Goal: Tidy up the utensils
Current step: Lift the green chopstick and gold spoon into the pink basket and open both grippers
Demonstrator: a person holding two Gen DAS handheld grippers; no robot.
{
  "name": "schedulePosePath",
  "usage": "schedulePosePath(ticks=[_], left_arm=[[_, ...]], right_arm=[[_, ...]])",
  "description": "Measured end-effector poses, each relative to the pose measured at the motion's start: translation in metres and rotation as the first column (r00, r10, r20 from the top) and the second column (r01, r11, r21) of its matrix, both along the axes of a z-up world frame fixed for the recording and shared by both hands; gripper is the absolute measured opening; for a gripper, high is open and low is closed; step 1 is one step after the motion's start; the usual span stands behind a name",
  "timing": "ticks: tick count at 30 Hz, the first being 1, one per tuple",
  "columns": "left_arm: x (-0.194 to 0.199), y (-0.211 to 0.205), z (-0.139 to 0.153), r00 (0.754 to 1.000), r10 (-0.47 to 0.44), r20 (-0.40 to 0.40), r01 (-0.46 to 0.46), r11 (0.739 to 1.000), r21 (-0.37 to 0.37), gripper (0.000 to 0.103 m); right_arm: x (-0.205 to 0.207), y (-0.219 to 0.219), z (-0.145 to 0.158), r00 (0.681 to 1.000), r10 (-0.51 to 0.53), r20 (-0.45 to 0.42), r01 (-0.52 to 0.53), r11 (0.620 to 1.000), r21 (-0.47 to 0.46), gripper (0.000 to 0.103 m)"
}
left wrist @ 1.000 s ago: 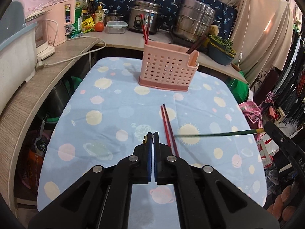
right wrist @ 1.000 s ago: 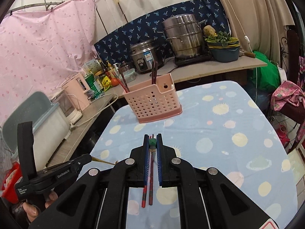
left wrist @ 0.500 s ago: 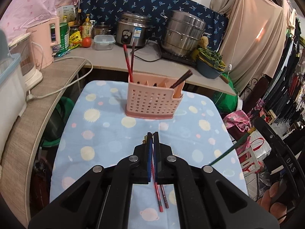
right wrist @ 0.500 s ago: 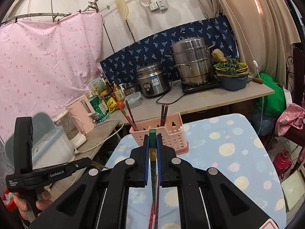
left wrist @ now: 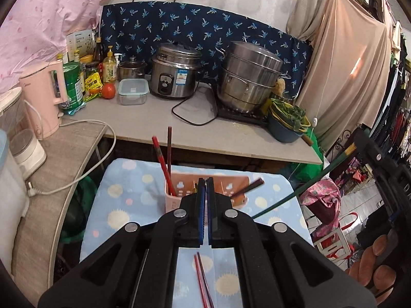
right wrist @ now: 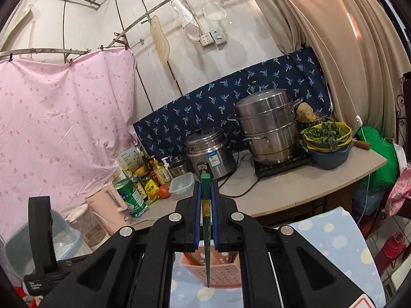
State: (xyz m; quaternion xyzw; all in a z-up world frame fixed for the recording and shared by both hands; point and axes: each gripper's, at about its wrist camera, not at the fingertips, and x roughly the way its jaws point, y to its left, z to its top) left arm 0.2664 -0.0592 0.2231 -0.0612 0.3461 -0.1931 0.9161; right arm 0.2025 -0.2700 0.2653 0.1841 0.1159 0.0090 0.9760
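- Right gripper (right wrist: 206, 192) is clamping a green chopstick (right wrist: 207, 241) between its jaws, gold band sitting between the pads, thin tip hanging down in front of the pink basket (right wrist: 221, 272).
- From the left wrist view the same green chopstick (left wrist: 303, 187) is slanting in from the right, apart from the basket.
- Left gripper (left wrist: 205, 187) is sitting fully closed, jaws pressed together; can't tell if anything is pinched between them.
- Pink basket (left wrist: 177, 195) is standing on the tabletop (left wrist: 123, 205) with the blue dotted cloth, holding a red chopstick (left wrist: 163, 165) and a brown one (left wrist: 169, 146) on its left side, and a dark pair (left wrist: 250, 186) leaning out to the right.
- Red chopstick pair (left wrist: 203, 279) is lying flat on the cloth below the left gripper.
- A person's fingers (left wrist: 370, 264) are wrapping the right gripper's handle at the lower right.
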Motion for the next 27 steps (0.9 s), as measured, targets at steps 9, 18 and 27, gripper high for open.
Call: schedulePosePath(ticks=[9, 18, 27], left_arm=[[0.057, -0.009, -0.042, 0.996, 0.028, -0.080, -0.025, 0.999, 0.028, 0.001], [0.073, -0.012, -0.070, 0.993, 0.031, -0.117, -0.026, 0.999, 0.038, 0.001], [0.062, -0.011, -0.067, 0.995, 0.036, -0.092, -0.035, 0.999, 0.012, 0.029]], right_arm=[[0.072, 0.002, -0.032, 0.997, -0.023, -0.068, 0.022, 0.999, -0.026, 0.007], [0.099, -0.002, -0.084, 0.980, 0.010, -0.197, -0.012, 1.000, -0.008, 0.007], [0.075, -0.002, -0.083, 0.979, 0.011, -0.203, -0.018, 0.999, -0.033, 0.030]])
